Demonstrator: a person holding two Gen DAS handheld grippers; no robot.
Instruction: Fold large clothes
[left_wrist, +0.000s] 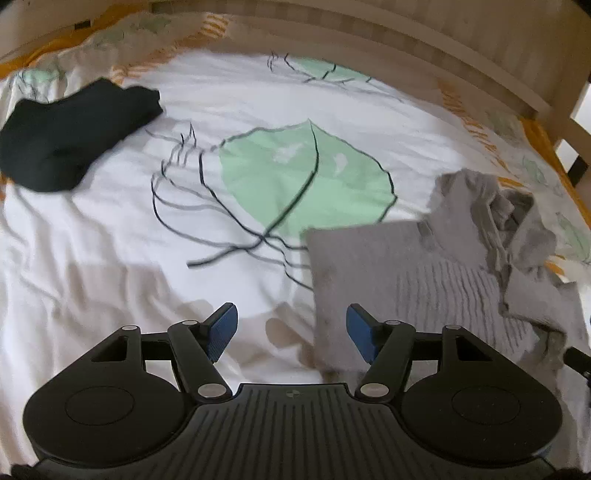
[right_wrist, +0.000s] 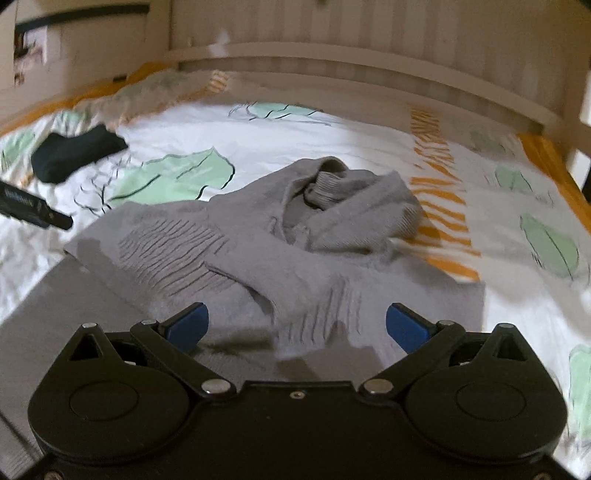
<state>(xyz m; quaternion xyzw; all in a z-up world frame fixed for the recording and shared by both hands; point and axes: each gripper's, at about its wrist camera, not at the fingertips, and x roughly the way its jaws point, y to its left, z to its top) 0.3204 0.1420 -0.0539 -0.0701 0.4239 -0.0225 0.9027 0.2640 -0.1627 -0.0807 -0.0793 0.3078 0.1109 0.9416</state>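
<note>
Nearest in the right wrist view, the right hand-held gripper (right_wrist: 297, 326) hangs with its blue pads spread wide and nothing between them, just above the near part of the grey knitted sweater (right_wrist: 258, 254). The left hand-held gripper (left_wrist: 291, 332) is likewise parted and empty, poised over the bed sheet (left_wrist: 110, 258) with the sweater's straight left edge just beside its right pad. The sweater lies on the bed towards the right side, its near portion flat and smooth, a ribbed panel across the middle, and farther off a rumpled heap where the collar or hood (right_wrist: 325, 181) and a sleeve are bunched together. It looks a soft, limp, fairly thick knit: light enough to lift with one pinch, but likely to sag and stretch, so it wants holding at two points at once. The knit should give the pads good purchase; a single layer may slip away from the layer below, so the pinch ought to take the full thickness. The best holds appear to be the near corners or the firm ribbed hem, and the bunched far part will probably need drawing out flat first. Farthest off, at the upper left of the bed, a dark folded garment (left_wrist: 74, 136) rests well apart, before the wooden bed frame (left_wrist: 443, 48).
</note>
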